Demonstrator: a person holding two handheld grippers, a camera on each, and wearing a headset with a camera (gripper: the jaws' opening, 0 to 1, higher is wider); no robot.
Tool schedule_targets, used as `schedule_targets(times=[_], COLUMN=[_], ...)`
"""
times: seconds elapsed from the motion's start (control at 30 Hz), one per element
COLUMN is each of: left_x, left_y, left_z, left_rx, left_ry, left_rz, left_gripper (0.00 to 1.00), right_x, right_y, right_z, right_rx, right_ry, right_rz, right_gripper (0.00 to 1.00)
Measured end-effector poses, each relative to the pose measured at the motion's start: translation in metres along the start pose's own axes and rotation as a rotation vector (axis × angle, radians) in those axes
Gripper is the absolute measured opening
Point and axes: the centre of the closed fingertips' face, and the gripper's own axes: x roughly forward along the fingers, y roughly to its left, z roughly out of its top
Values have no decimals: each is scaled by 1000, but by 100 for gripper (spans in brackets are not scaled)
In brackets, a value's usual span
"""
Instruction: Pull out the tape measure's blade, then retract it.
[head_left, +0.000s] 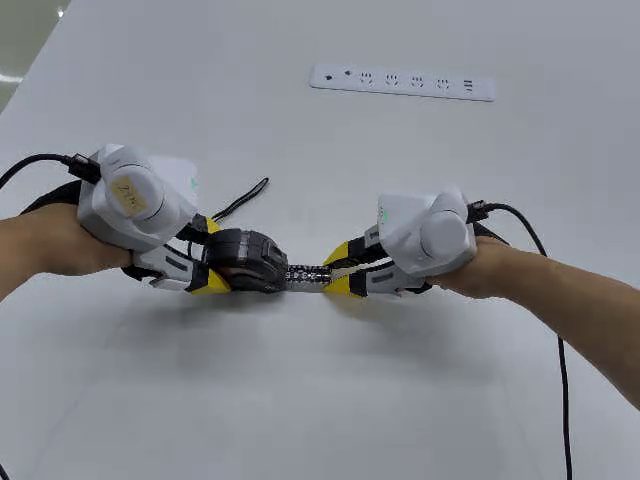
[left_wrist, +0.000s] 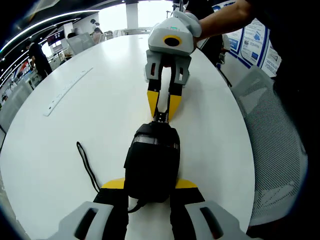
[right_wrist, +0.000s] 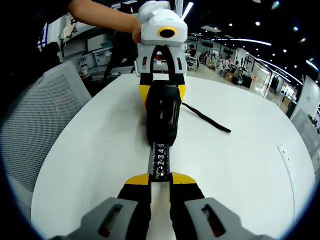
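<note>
Jaws: left gripper (head_left: 212, 255) clamps tape measure (head_left: 250, 258) | right gripper (head_left: 339, 269) pinches blade (head_left: 307, 275) | broad table (head_left: 320, 400), power strip (head_left: 402, 82) well apart

Between our left gripper (head_left: 213, 255) and right gripper (head_left: 336, 270), the tape measure (head_left: 250, 262) and its short blade (head_left: 306, 275) fill the gap. Just beyond the left gripper a black strap (head_left: 243, 198) lies on the worktop (head_left: 300, 400); a power strip (head_left: 402, 82) sits well beyond both. On our near side, the worktop lies open.
</note>
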Motion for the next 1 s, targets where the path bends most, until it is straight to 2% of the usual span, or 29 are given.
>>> schedule_targets(times=[1.0], left_x=[1], left_y=[-1], left_z=[0], left_rx=[-3], left_ry=[-7], left_rz=[-2], left_gripper=[29], right_x=[-21], right_y=[1], right_z=[-21], right_rx=[6], right_ry=[19], right_rz=[-2], right_gripper=[11])
